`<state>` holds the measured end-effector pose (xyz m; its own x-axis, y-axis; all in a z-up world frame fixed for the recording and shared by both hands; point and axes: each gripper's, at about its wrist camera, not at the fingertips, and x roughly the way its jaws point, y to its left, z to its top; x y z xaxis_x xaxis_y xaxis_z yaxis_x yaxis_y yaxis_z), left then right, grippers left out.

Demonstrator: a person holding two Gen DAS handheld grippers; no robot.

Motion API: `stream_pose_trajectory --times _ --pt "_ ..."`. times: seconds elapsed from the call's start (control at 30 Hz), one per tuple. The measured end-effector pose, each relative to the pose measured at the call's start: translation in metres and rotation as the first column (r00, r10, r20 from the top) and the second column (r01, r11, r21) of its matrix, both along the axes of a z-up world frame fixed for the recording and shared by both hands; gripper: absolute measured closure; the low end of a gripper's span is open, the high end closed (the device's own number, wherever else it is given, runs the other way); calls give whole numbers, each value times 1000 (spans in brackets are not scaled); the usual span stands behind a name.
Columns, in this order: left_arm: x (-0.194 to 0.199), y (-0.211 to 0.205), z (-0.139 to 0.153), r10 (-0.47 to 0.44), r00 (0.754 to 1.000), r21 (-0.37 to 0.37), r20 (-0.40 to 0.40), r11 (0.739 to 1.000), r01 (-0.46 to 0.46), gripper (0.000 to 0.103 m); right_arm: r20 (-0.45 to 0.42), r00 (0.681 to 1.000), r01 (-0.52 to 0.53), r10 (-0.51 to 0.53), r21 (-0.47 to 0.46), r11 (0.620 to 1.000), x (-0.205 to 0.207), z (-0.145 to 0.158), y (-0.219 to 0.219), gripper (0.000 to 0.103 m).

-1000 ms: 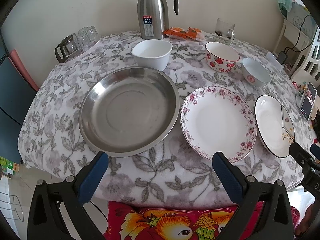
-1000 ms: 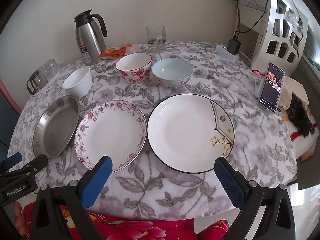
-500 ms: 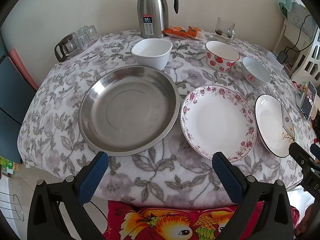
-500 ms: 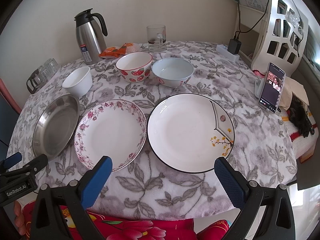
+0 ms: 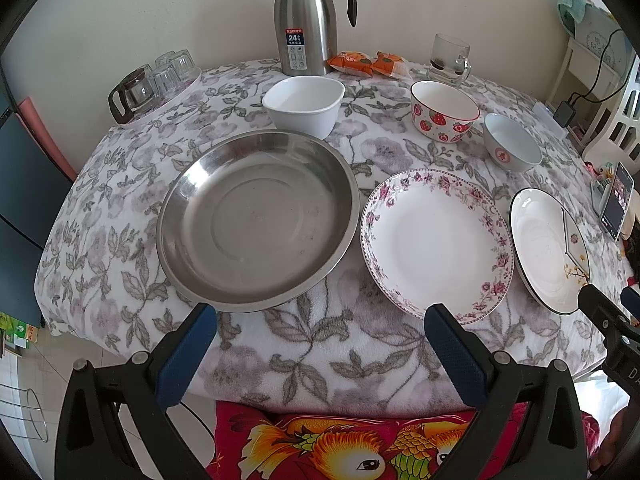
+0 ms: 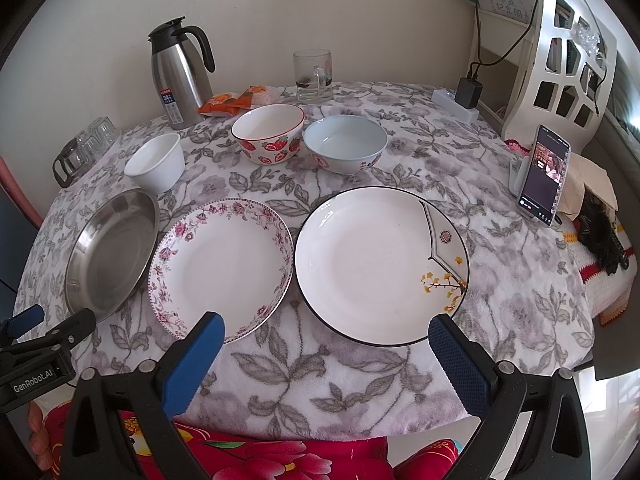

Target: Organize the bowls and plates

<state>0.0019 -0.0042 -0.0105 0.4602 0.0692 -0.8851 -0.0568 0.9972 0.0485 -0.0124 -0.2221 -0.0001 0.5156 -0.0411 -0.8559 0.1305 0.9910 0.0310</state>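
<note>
A: Nearest items?

B: Left hand-held gripper (image 5: 320,320), released, jaws spread wide, grasping nothing, held over the near edge of the bench (image 5: 320,352). Right hand-held gripper (image 6: 326,330), likewise released and empty, at the same edge further right.

A: Covering?

B: One grey floral cloth (image 6: 360,368) over the bench.

A: Front row, left to right?

B: Steel plate (image 5: 256,220); floral-rimmed plate (image 5: 436,240) just beside it, whether the rims touch I cannot tell; black-rimmed white plate (image 6: 380,264) with yellow blossoms, close beside the floral one. All three lie flat.

A: Second row?

B: White bowl (image 5: 304,106) just behind the steel plate; strawberry bowl (image 6: 268,134); pale blue bowl (image 6: 346,148) immediately to its right. All upright, none stacked.

A: Far edge?

B: Steel thermos jug (image 5: 308,20) with black handle; orange snack packets (image 5: 368,64) beside it; one glass mug (image 6: 314,76); upturned glasses (image 5: 160,80) far left. Phone (image 6: 544,176) propped upright at the right side, screen lit.
</note>
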Motion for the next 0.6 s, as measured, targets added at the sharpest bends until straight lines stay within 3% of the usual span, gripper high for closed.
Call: stream_pose_trajectory --times 0.4,0.6 --pt "-1 -1 -3 0 1000 -5 -3 1000 0 0 -1 1000 0 0 -1 1000 1 0 1 0" --pt "0 3 -3 5 1000 -43 -13 999 -6 0 -5 1000 -4 4 -2 1000 0 -1 1 0"
